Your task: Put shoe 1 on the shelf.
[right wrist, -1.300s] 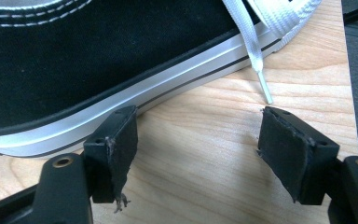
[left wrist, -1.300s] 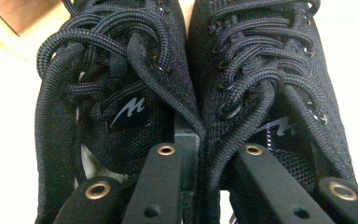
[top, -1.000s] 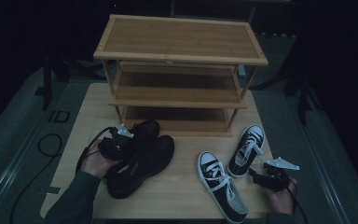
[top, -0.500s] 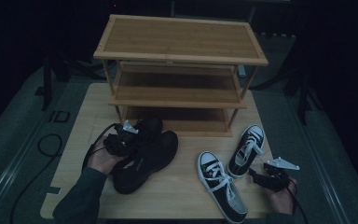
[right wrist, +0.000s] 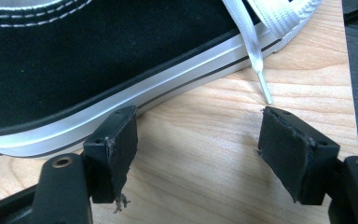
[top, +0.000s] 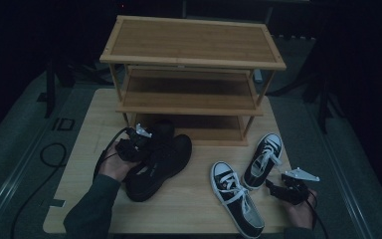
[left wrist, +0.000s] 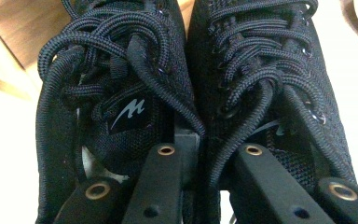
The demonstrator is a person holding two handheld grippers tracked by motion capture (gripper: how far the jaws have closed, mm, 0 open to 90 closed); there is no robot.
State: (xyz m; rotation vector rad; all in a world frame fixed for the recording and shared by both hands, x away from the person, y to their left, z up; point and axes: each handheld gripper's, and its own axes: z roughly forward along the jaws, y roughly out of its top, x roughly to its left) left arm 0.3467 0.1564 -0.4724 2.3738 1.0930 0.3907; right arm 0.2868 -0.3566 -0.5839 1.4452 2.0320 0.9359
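In front of the wooden shoe rack, the left gripper pinches the two black sneakers together by their inner collars, jaws nearly closed; toes point at the rack, heels toward the person.

black shoes: 2 | sneakers: 2 (white-laced) | rack: 1

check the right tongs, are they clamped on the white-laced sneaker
No: the right tongs stand open over bare table, with the white-laced sneaker lying just beyond the pads.
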